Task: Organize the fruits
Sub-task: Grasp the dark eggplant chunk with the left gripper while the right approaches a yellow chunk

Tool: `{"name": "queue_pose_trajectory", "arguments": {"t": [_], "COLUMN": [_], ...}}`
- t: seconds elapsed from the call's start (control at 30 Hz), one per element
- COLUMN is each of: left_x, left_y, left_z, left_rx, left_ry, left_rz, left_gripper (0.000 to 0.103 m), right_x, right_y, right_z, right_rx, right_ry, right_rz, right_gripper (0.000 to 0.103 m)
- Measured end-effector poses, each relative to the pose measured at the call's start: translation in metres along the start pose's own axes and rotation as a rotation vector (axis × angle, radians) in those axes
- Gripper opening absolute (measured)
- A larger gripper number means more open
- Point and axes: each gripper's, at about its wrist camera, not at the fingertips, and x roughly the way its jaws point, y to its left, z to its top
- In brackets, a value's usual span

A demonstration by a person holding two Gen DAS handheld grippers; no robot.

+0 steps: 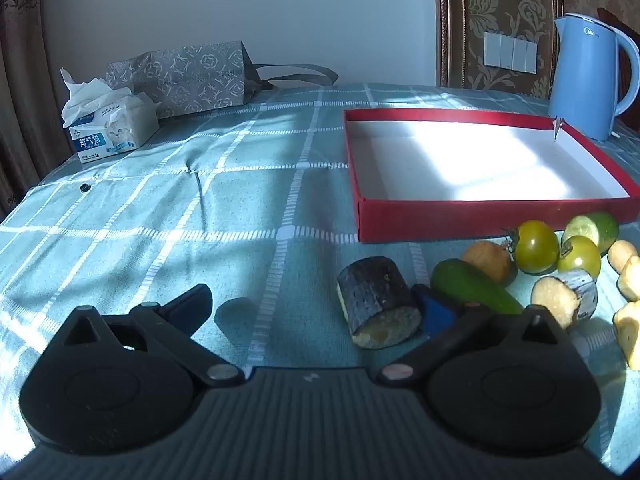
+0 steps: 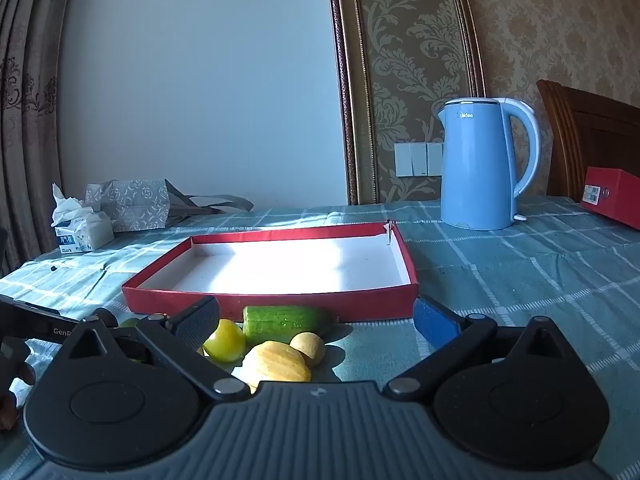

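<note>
A patterned-wallpaper room with a pale wall panel backs a tabletop (image 1: 168,200) covered in a teal checked cloth, lit in patches by sun. A shallow red cardboard tray with a white floor (image 1: 472,224) lies toward one o'clock in the left wrist view, and nothing is in it; judging by the task, it is the place meant for the produce. Behind it at two o'clock stands a light blue electric kettle (image 1: 584,76), and at ten o'clock a tissue box with a cat picture (image 1: 116,132) sits by a grey patterned gift bag (image 1: 188,80), all well clear of the work.

The fruits and cut vegetables are heaped just before the tray's near wall, probably so each needs only a short lift over the rim. A dark-skinned eggplant chunk (image 1: 376,300) lies nearest, beside a green cucumber piece (image 1: 472,288), two green-yellow tomatoes (image 1: 536,246) and pale yellow pieces (image 1: 630,280).

The left gripper (image 1: 316,308) has its jaws spread wide and empty, with the eggplant chunk just inside its right finger. The right gripper (image 2: 316,316) is likewise spread, holding nothing, aimed over a yellow ridged piece (image 2: 276,362) and a halved green cucumber (image 2: 286,320).
</note>
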Motion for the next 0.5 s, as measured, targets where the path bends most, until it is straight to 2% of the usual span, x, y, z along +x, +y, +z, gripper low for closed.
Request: {"name": "queue_pose_trajectory", "arguments": {"t": [0.13,0.17,0.23,0.4,0.5], "left_x": [0.0000,0.0000,-0.0001,0.0011,-0.0042], "left_y": [-0.0004,-0.0005,-0.0005,-0.0003,-0.0032], "left_z": [0.0000,0.0000,-0.0001,-0.0012,-0.0020], "left_rx": [0.003,0.003,0.003,-0.003,-0.004], "left_ry": [-0.002,-0.003,-0.004,-0.005,-0.016], "left_rz": [0.001,0.001,0.003,0.016,0.051], "left_gripper": [0.103,0.103,0.103,0.103,0.103], "right_x": [0.0048,0.0033,-0.0040,-0.0013,-0.0018], "right_y": [0.0069,0.0000,0.0053,0.0011,0.0005], "right_z": [0.0011,0.0001,-0.0018,-0.0004,-0.0006], "right_rx": [-0.028,0.007,-0.013,0.001,0.002], "right_ry": [-0.008,-0.014,-0.044,-0.035,-0.038], "right_rz": [0.000,0.007,-0.001,0.000,-0.002], "right_gripper": [0.103,0.103,0.103,0.103,0.103]}}
